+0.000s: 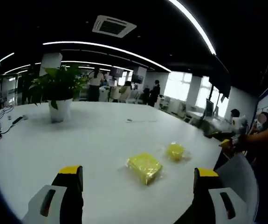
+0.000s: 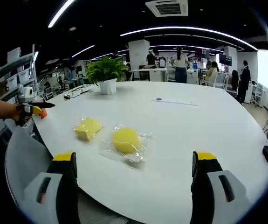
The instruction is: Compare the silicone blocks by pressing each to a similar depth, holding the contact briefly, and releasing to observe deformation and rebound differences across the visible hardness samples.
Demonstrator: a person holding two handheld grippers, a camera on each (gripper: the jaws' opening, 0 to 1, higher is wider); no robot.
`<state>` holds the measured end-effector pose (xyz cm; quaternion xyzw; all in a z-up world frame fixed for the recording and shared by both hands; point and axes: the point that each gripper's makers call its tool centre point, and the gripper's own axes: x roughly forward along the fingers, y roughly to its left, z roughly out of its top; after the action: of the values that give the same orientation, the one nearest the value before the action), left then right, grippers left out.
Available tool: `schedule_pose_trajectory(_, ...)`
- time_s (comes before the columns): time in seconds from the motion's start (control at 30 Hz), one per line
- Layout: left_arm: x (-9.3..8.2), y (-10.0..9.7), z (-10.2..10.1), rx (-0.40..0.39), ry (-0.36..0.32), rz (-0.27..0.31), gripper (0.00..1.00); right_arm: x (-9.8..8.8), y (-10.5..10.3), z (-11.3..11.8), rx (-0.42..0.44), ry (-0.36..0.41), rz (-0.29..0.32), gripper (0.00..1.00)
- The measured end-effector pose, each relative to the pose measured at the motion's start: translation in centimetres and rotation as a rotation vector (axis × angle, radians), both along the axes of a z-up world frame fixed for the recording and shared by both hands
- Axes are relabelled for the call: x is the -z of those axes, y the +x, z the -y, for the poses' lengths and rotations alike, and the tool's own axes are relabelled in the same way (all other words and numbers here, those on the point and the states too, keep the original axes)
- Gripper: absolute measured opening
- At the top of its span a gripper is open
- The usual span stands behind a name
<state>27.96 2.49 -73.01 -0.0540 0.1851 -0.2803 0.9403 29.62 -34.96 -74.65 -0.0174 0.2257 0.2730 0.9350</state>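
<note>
White counter (image 2: 194, 140) is seen carrying a square yellow block (image 2: 87, 128) beside a round yellow block (image 2: 126, 140); both left tongs (image 1: 138, 179) and right tongs (image 2: 134, 163) are held wide apart, gripping nothing.

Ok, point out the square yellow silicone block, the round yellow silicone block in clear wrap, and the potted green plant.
Square yellow silicone block (image 1: 144, 167): left gripper view, middle of its top face.
Round yellow silicone block (image 2: 126, 140): right gripper view, centre of its top.
Potted green plant (image 1: 59, 109): left gripper view, its white pot.

Open-plan office: white table (image 2: 185, 126), strip lighting (image 1: 106, 46), staff.
</note>
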Motion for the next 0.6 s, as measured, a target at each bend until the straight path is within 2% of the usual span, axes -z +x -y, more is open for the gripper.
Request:
schedule_pose_trajectory(0.07,0.1,-0.3,0.3,0.003,0.005,-0.007,1.0,-0.1,-0.3,0.0,0.002,-0.006,0.001,0.96)
schedule_pose_trajectory(0.17,-0.3,-0.2,0.2,-0.021,-0.07,-0.024,1.0,0.1,-0.5,0.0,0.012,0.024,-0.026,0.96)
schedule_pose_trajectory(0.3,-0.5,0.4,0.0,-0.032,-0.049,-0.017,1.0,0.5,-0.6,-0.1,-0.002,0.01,-0.043,0.96)
schedule_pose_trajectory(0.37,-0.9,0.5,0.4,-0.016,-0.026,0.003,1.0,-0.4,-0.6,-0.2,-0.009,0.011,-0.012,0.96)
schedule_pose_trajectory(0.43,-1.3,0.4,0.8,-0.01,-0.031,0.006,1.0,-0.9,-0.4,-0.2,-0.037,-0.005,0.041,0.96)
schedule_pose_trajectory(0.5,-1.5,0.3,1.1,-0.002,-0.022,0.01,1.0,-0.5,-0.7,-0.3,-0.041,-0.013,0.018,0.96)
schedule_pose_trajectory(0.53,-1.7,0.3,1.1,0.0,-0.014,0.02,1.0,-0.7,-0.7,-0.2,-0.04,-0.013,0.029,0.96)
schedule_pose_trajectory(0.57,-1.9,0.3,1.0,0.0,-0.006,0.032,1.0,-1.1,-0.4,-0.2,-0.037,-0.017,0.068,0.96)
schedule_pose_trajectory(0.6,-2.0,0.4,0.9,0.0,-0.002,0.04,1.0,-1.3,-0.4,-0.1,-0.033,-0.008,0.073,0.96)
